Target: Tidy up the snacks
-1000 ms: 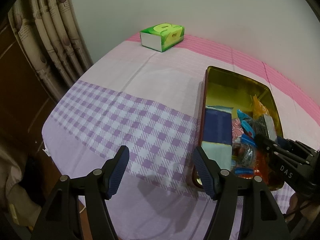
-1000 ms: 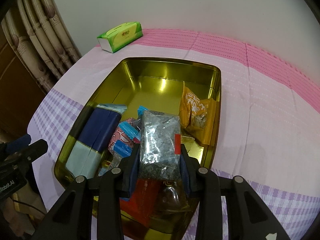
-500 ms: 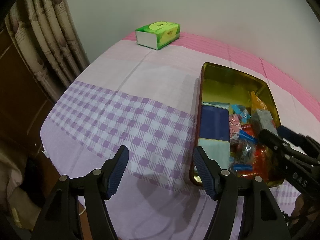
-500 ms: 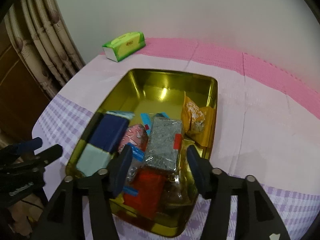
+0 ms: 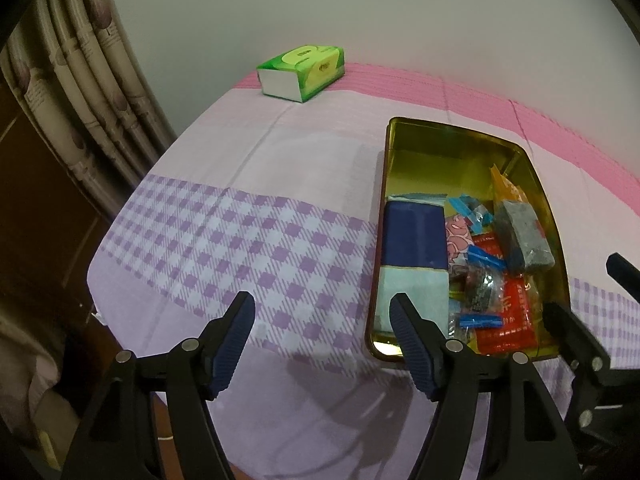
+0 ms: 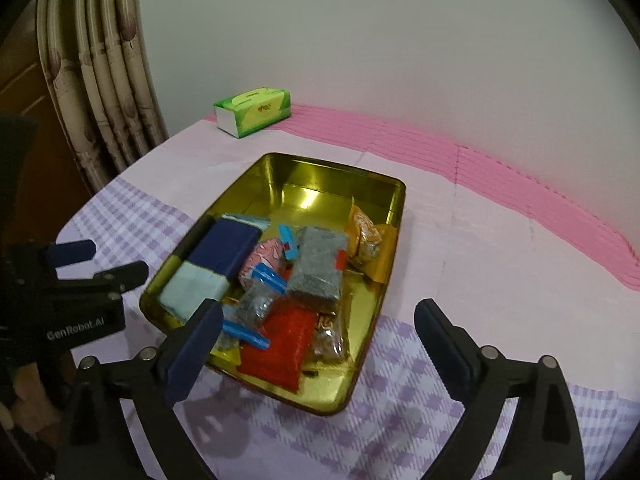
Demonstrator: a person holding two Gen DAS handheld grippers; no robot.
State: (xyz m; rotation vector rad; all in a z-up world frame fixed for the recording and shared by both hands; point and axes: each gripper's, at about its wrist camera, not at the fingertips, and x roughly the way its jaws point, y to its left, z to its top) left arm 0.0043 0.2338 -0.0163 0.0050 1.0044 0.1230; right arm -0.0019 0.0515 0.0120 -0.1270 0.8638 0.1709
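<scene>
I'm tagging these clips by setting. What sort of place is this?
Probably a room in a home: a table under a pink and purple checked cloth, patterned curtains by a plain wall, a green tissue pack, and a gold tin of snacks.

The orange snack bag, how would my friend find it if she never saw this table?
Look in the gold tin on the purple checked tablecloth. The orange snack bag leans against the tin's right wall, beside the grey packet. It is the only orange thing there.
</scene>
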